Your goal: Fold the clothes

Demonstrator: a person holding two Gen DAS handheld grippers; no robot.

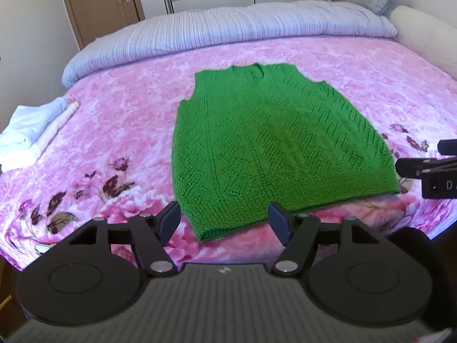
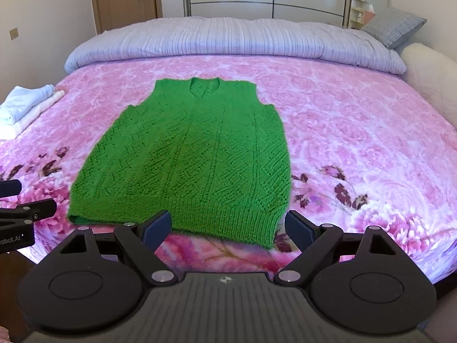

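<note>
A green knitted sleeveless vest (image 1: 268, 143) (image 2: 188, 157) lies flat on the pink floral blanket (image 1: 114, 131) (image 2: 357, 143), neck toward the far side, hem toward me. My left gripper (image 1: 225, 223) hovers open over the vest's near left hem corner, nothing between its blue pads. My right gripper (image 2: 227, 228) hangs open above the near right part of the hem, also empty. Each gripper shows at the edge of the other's view: the right gripper (image 1: 428, 171) at the right edge, the left gripper (image 2: 22, 214) at the left edge.
Folded white towels (image 1: 31, 131) (image 2: 25, 105) sit at the bed's left edge. A rolled lilac duvet (image 1: 217, 34) (image 2: 228, 43) lies across the far side, with a grey pillow (image 2: 394, 25) at the far right. A wardrobe and a door stand behind the bed.
</note>
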